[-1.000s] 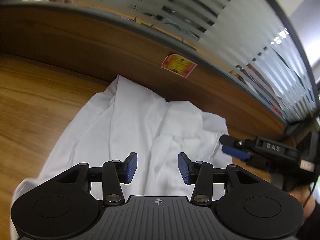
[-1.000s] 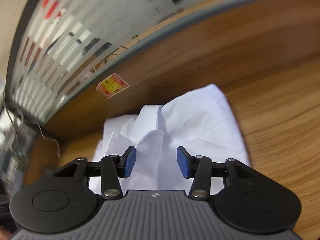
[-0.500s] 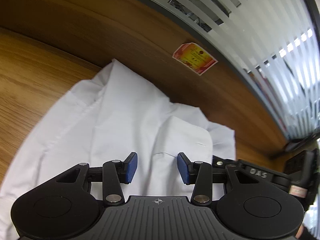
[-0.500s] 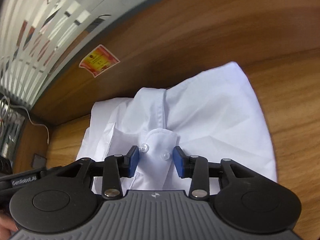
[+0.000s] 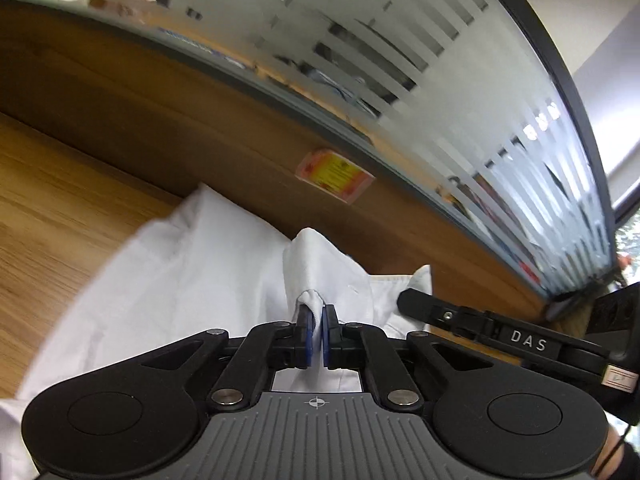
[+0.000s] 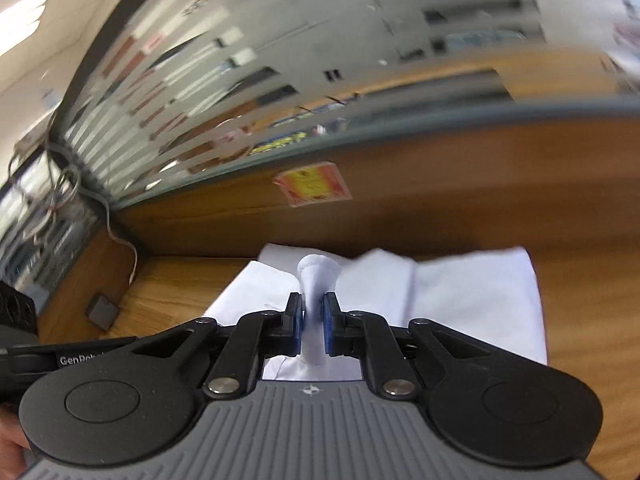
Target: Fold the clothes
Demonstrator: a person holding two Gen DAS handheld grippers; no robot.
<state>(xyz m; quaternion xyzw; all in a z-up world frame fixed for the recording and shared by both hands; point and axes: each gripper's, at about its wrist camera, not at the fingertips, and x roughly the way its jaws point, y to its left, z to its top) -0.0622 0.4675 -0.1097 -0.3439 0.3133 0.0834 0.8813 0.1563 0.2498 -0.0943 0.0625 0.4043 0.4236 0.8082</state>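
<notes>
- The white shirt (image 5: 168, 280) lies crumpled on the wooden table (image 5: 52, 184), pushed up near the dark wooden back panel (image 5: 160, 120).
- Left claw (image 5: 315, 330): its blue pads are pressed together on a fold of the shirt, and the cloth rises from between them in a small peak.
- Right claw (image 6: 312, 326): its jaws are closing, with a bunched ridge of the shirt (image 6: 472, 292) pinched between the blue pads; the cloth stands up in a narrow roll just beyond the tips.
- In the left wrist view, the right claw's (image 5: 416, 300) black finger reaches in from the right edge and lies on the shirt just beside the left claw.
- In the right wrist view, part of the left claw's black body shows at the lower left edge; its tips are hidden there.
- A red and yellow sticker (image 5: 335, 175) is stuck on the back panel above the shirt.
- Striped frosted glass (image 5: 400, 60) runs above the panel.
- A pale cable (image 6: 120, 232) hangs down in the left corner of the right wrist view, near a small dark square thing (image 6: 103, 312) on the table.
</notes>
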